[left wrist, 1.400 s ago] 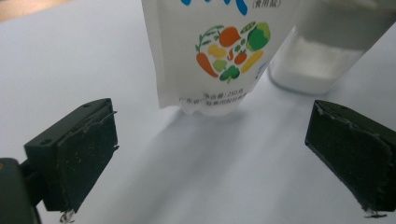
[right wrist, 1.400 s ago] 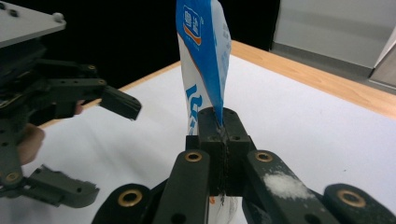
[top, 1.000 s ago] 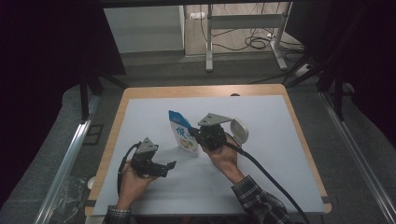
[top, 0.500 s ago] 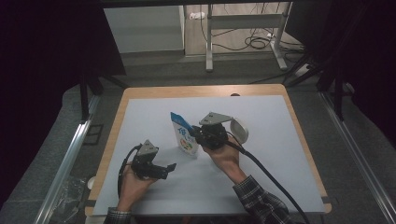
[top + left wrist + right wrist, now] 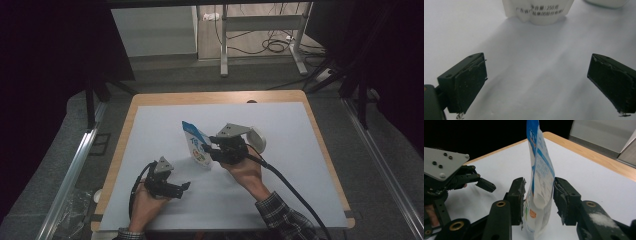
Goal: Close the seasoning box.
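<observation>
White-and-blue pouch (image 5: 196,148) stands upright on the table (image 5: 300,150), centre of the high view. Right gripper (image 5: 537,195) fingers have just been opening; the pouch sits between them, seemingly released and set down. Left gripper (image 5: 186,185) fingers gape, empty, lower left.

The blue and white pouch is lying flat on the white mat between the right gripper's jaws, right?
Not quite. The pouch is standing upright on the white mat, not lying flat, as the right gripper view shows. It is between the jaws of the right gripper, which have just been opening.
</observation>
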Motion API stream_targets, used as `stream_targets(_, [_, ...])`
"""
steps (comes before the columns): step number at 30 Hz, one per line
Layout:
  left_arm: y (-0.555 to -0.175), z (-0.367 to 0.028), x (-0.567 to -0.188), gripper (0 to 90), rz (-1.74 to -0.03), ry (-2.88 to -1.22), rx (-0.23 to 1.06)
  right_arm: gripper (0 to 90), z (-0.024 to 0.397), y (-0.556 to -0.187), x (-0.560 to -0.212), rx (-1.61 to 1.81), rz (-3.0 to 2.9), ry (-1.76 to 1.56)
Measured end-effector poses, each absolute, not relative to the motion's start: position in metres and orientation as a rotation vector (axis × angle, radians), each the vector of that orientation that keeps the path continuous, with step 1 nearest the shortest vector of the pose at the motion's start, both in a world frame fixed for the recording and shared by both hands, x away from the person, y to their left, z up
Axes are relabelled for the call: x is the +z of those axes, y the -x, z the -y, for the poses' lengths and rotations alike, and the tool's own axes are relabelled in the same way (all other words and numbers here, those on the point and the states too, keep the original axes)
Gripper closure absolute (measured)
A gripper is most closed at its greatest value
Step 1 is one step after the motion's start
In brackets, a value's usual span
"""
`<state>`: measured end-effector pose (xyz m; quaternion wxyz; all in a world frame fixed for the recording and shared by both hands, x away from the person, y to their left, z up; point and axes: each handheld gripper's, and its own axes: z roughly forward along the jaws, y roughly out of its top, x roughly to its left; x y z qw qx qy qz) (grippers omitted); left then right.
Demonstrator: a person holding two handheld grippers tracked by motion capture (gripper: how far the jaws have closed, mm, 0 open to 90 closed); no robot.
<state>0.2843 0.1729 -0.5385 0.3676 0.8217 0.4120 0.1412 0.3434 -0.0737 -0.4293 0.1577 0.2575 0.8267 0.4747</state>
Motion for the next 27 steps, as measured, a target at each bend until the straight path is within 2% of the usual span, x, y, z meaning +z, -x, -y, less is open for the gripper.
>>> stream_targets(8, [-0.286,-0.168,-0.551,1.6,-1.087,-2.146,0.366,56.4,0.086,-0.340,-0.431,1.361,-2.366,-0.750])
stream_targets(27, [-0.285,-0.167,-0.552,1.5,-1.083,-2.149,0.384,52.4,0.124,-0.328,-0.440,1.350,-2.348,-0.810])
